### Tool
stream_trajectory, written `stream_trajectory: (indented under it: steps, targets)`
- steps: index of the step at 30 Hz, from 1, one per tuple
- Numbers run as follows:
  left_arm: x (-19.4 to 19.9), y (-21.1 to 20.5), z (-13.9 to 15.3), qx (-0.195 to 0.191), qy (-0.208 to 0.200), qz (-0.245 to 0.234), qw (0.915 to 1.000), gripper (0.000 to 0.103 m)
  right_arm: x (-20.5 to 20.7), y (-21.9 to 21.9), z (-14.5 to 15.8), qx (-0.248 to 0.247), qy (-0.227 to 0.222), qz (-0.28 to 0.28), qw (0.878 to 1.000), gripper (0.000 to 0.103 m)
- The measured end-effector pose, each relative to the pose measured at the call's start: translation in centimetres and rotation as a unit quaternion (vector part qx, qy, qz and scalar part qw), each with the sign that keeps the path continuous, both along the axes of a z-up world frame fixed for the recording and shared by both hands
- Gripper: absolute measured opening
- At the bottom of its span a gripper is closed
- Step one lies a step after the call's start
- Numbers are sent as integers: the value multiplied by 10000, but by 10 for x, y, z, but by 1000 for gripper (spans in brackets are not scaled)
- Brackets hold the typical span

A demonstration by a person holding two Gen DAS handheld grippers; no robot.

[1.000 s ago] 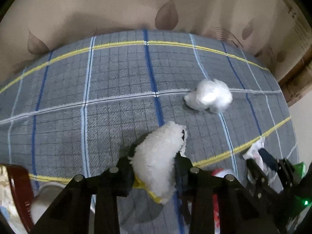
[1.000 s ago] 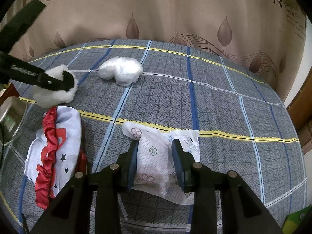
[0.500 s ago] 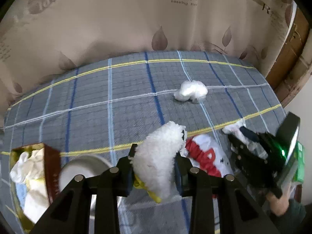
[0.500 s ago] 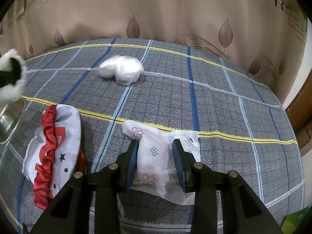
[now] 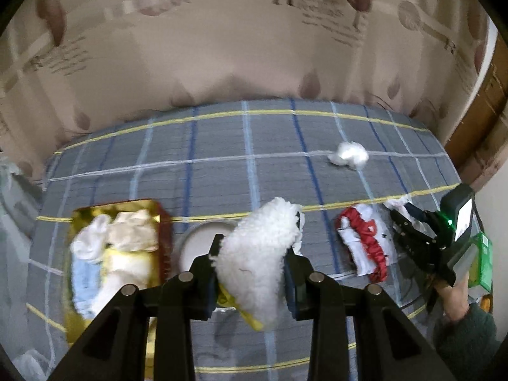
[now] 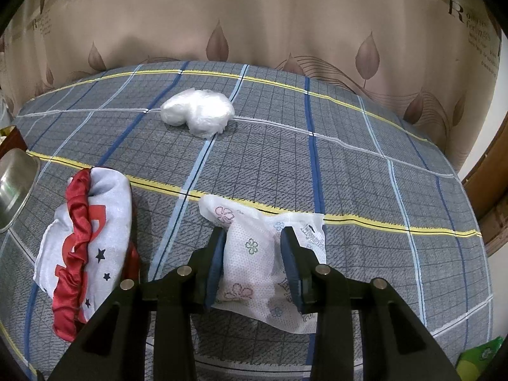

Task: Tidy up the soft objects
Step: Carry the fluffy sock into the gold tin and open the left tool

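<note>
Soft objects lie spread over a bed covered by a grey plaid sheet [image 6: 365, 165] with blue, white and yellow lines, backed by a beige leaf-print curtain [image 6: 270, 19]. At the left sits a gold-lined box [image 5: 95, 254] already stuffed with pale cloths, with a round metal bowl [image 5: 203, 238] just beside it. A red-and-white ruffled fabric piece [image 6: 85, 238] rests on the sheet between the bowl and the right gripper [image 6: 254, 254], whose pads are clamped on a white flower-printed pouch [image 6: 254, 254] lying on the sheet. The left gripper [image 5: 250, 263] is raised above the bowl, squeezing a fluffy white fleece item [image 5: 260, 254]. A crumpled white plastic-wrapped bundle [image 6: 198, 114] sits alone, farther back.
</note>
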State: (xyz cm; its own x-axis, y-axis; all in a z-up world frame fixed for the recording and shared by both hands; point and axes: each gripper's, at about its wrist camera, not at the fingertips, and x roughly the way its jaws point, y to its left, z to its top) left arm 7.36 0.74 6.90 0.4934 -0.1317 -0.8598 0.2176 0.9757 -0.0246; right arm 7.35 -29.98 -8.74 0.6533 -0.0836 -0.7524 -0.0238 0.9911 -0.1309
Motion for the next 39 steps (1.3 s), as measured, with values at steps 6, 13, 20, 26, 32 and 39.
stream_trajectory:
  steps: [6, 13, 20, 26, 32, 39]
  targets:
    - [-3, 38, 17, 142, -187, 257, 9994, 33, 0, 0, 0, -23, 0, 3, 10000, 34]
    - [5, 85, 9, 319, -111, 666, 9972, 33, 0, 0, -1, -17, 1, 2, 10000, 34]
    - [15, 126, -6, 439, 23, 1009, 9939, 33, 0, -1, -1, -17, 2, -2, 10000, 34]
    - [24, 162, -14, 368, 59, 1320, 9905, 33, 0, -1, 0, 0, 3, -2, 10000, 34]
    - [32, 183, -28, 363, 251, 1517, 9874, 33, 0, 0, 0, -7, 4, -4, 10000, 35]
    - [24, 198, -44, 405, 429, 1635, 9848, 33, 0, -1, 0, -11, 4, -6, 10000, 35]
